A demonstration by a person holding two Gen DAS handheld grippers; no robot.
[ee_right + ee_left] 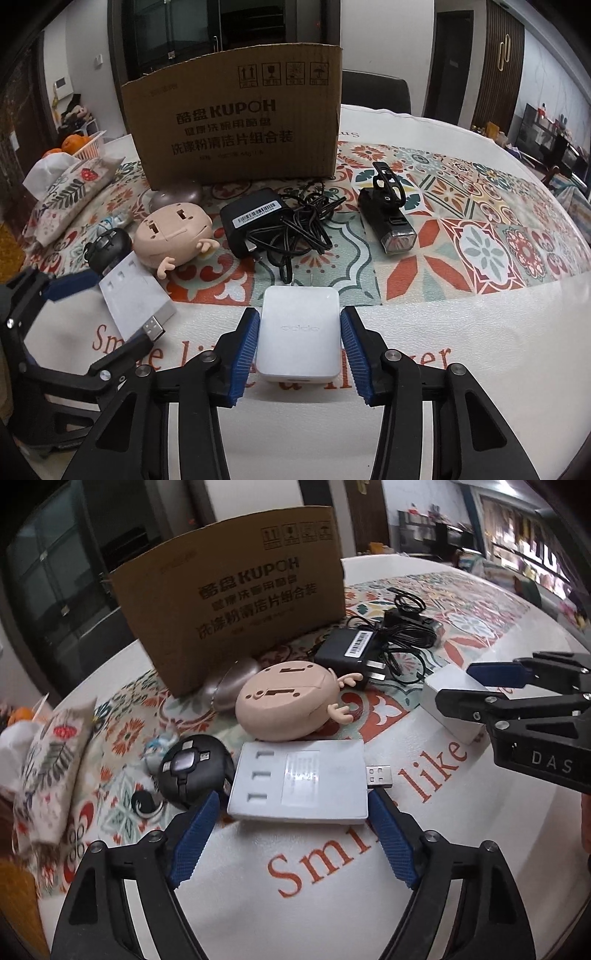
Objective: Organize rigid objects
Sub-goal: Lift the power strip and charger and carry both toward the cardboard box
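A flat white charger with a USB plug (299,779) lies on the tablecloth. My left gripper (293,797) is open, with a blue pad on each side of the charger's near end and a small gap at both. A small white adapter block (299,332) sits between the pads of my right gripper (298,321), which is shut on its two sides. In the left wrist view the right gripper (454,685) reaches in from the right over that block (450,709). An open cardboard box (236,129) stands at the back.
Between the grippers and the box lie a beige toy (173,236), a black power adapter with a tangled cord (251,221), a black bike light (391,218), a round black cable reel (195,768) and a silvery oval object (232,683). A patterned tissue pouch (74,192) lies at the left.
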